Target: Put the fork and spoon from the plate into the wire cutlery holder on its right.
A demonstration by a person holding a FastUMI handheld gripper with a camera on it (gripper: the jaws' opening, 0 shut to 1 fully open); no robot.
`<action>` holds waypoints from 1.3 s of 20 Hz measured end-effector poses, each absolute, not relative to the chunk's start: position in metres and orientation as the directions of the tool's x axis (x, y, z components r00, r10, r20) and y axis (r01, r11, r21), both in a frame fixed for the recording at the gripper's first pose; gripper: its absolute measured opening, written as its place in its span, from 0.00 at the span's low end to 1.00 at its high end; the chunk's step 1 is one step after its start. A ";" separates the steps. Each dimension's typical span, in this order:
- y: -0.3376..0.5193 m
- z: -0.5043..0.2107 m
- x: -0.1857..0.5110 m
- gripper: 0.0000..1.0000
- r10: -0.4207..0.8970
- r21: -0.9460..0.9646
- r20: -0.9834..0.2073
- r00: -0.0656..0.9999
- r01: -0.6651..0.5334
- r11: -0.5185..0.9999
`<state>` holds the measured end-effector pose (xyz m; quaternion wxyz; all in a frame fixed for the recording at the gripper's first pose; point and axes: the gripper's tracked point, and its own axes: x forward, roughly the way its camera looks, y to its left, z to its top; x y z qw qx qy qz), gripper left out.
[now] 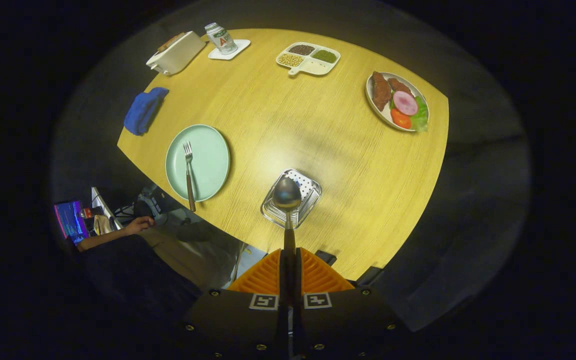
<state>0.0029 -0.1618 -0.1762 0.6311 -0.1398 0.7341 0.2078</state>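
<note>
One view: the gripper view, looking down along the fingers onto a round wooden table (288, 115).
Claw: the gripper (288, 272) is closed on the handle of the spoon (287, 200), both fingers pressed against it, so the spoon sticks straight out ahead of them.
Spoon: its bowl hangs directly over the wire cutlery holder (292, 198), which sits just ahead of the fingers near the table's near edge; how high the bowl is above the holder I cannot tell.
Fork: it lies on the plate (208, 150) with tines away from the claw and its handle (190, 190) running over the plate's near rim, well apart from the fingers and on the holder's left.
Step in hand: judged from this, the spoon is about to go into the holder, while the fork is not yet moved.
Doing it well: keep the spoon centred over the holder's opening, lower it until the bowl is inside the wire walls, and only then spread the fingers, so it does not tip over the rim.
Risk: letting go too high could make the spoon bounce out or nudge the light holder.
</note>
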 end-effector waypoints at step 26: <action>-0.152 -0.225 0.041 0.15 0.005 0.031 -0.998 -0.063 -0.411 0.911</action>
